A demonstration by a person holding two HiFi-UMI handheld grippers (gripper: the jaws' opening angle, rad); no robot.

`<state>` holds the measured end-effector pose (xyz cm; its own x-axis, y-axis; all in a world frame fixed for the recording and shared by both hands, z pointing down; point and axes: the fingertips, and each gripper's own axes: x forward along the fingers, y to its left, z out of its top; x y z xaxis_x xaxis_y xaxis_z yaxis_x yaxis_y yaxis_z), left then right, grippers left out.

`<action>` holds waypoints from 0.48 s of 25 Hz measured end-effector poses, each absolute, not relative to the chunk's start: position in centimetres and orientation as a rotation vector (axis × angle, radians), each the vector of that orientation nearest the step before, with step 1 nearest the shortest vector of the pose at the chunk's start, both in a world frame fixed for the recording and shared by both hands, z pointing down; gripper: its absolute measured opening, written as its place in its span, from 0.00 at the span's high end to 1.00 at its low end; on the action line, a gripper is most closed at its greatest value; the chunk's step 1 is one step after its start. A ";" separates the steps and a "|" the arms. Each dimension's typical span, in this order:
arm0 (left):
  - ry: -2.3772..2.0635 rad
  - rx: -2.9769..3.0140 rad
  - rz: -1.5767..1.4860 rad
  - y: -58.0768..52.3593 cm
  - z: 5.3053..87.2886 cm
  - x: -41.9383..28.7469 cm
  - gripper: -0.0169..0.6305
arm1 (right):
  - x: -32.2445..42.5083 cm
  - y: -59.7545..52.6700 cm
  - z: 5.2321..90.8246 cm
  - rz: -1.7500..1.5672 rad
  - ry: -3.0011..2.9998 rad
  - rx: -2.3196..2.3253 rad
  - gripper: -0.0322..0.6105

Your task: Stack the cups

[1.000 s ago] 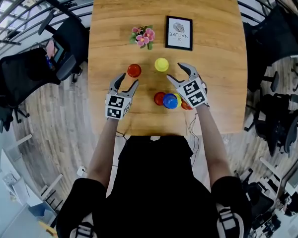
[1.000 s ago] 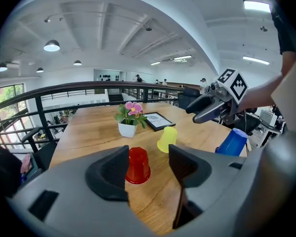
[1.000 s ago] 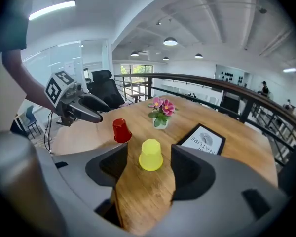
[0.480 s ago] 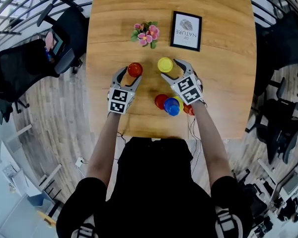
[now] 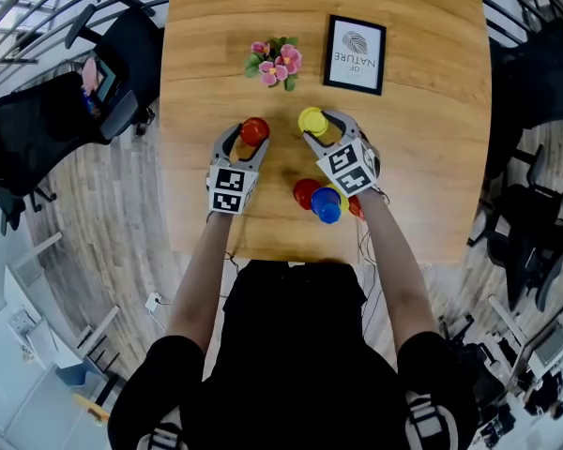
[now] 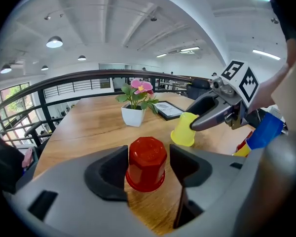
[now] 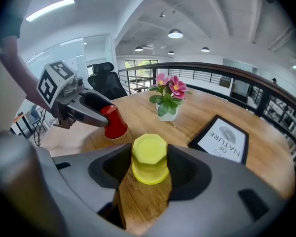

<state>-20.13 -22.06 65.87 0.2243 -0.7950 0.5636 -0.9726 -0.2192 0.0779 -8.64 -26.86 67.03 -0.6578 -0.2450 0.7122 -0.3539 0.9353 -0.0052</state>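
Left gripper view shows the left gripper (image 6: 148, 168) open around the upside-down red cup (image 6: 147, 156) on the desk (image 6: 84, 127), while the right gripper (image 7: 149, 171), its jaws just closing, squeezes the yellow cup (image 7: 149, 154), probably to lift it for stacking.

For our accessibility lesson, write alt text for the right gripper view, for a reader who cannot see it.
An upside-down yellow cup stands on a wooden table between the jaws of the right gripper, which have just been closing and touch its sides. Behind, the left gripper flanks a red cup, with a potted flower and framed print further back.
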 end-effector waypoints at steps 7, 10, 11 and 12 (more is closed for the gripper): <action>-1.631 2.101 0.565 -22.1 65.7 -20.7 0.58 | -8.1 -27.2 65.9 0.172 -2.340 0.475 0.59; -1.626 2.132 0.571 -21.8 65.3 -20.7 0.58 | -7.4 -27.2 65.3 0.173 -2.339 0.504 0.59; -1.619 2.140 0.569 -21.7 65.1 -20.5 0.58 | -7.1 -27.1 65.1 0.173 -2.338 0.513 0.59; -1.611 2.147 0.568 -21.5 64.8 -20.4 0.58 | -6.9 -27.0 64.8 0.174 -2.338 0.521 0.59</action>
<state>-20.40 -21.52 64.83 0.2550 -0.8029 0.5388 -0.9633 -0.2594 0.0692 -6.86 -27.03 64.84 -0.6569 -0.3182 0.6835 -0.4156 0.9092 0.0238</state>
